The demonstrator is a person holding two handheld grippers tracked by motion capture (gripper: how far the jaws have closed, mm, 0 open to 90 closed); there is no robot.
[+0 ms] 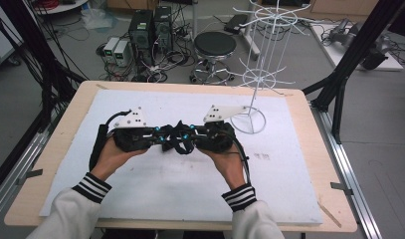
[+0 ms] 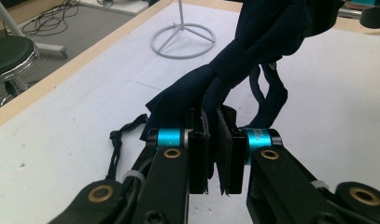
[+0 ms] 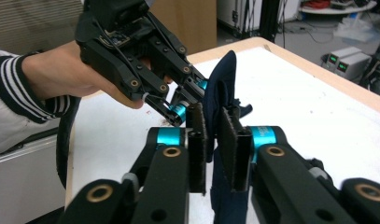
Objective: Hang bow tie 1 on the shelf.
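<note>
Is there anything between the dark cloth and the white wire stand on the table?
Nothing visible. Both tongs, left and right, are shut on the dark cloth; bare white mat lies between it and the white wire stand.

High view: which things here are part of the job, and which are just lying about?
In the job:
dark cloth, gripped at both ends
left gripper, shut on it
right gripper, shut on it

Lying about:
white wire rack, on the table's far right
stool, on the floor
computer towers, on the floor
</note>
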